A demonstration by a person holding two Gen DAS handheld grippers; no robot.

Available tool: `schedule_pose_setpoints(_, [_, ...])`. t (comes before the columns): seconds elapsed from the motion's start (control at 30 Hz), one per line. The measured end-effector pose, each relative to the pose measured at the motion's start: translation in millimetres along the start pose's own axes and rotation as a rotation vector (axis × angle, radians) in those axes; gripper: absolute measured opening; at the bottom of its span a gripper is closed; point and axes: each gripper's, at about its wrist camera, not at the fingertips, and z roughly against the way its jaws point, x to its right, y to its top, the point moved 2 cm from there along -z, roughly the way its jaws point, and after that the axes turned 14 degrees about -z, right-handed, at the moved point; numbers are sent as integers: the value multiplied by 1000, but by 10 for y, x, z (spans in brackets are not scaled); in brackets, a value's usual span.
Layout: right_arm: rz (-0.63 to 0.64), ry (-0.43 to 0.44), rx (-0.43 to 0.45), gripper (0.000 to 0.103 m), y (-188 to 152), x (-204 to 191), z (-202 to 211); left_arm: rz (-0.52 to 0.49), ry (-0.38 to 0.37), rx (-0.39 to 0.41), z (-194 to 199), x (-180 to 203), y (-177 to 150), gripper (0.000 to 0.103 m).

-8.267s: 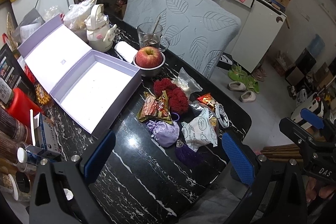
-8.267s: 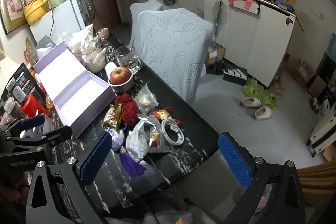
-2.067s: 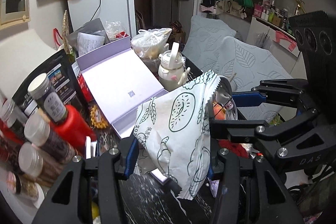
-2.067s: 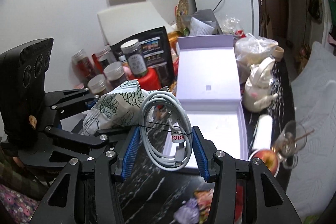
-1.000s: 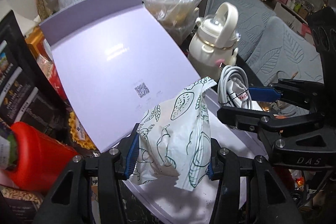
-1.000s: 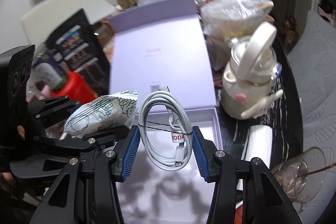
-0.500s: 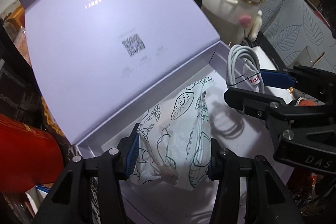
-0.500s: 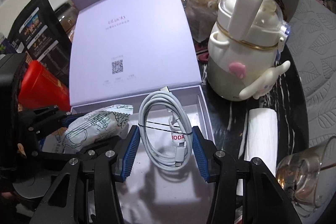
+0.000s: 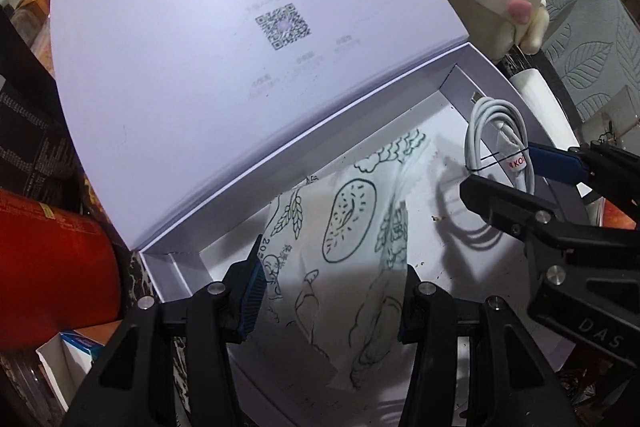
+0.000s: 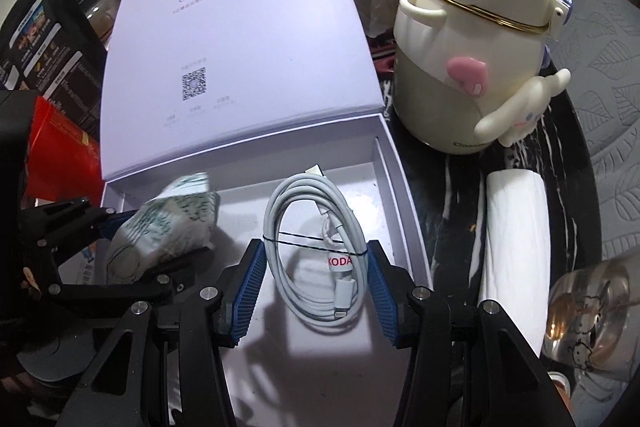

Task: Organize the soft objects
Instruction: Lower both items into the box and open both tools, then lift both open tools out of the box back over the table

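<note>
A lavender gift box lies open, its lid tilted back. My left gripper is shut on a white snack packet with green line drawings, which hangs low inside the box at its left end. My right gripper is shut on a coiled white cable tied with a black band, low inside the box at its right end. In the right wrist view the packet and left gripper sit to the left. The right gripper and cable show at right in the left wrist view.
A cream cartoon bottle stands just right of the box's far corner. A white paper roll and a glass mug lie along the box's right side. A red container and dark packets crowd the left side.
Both grippers have come down into the box with the packet and the cable still held; the box floor now fills the views.
</note>
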Motion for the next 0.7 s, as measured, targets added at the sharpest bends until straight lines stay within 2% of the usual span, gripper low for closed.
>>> schedule_pose_setpoints(0.13, [-21, -3, -17, 57, 8, 33, -9, 10, 28, -15, 1, 12, 21, 50])
schedule_pose_setpoints(0.3, [-32, -1, -9, 60, 45, 60, 56, 22, 45, -17, 96, -8, 43, 53])
schedule_pose_setpoints(0.7, [-5, 16, 91, 60, 141, -58, 590, 19, 73, 119, 834, -14, 147, 54])
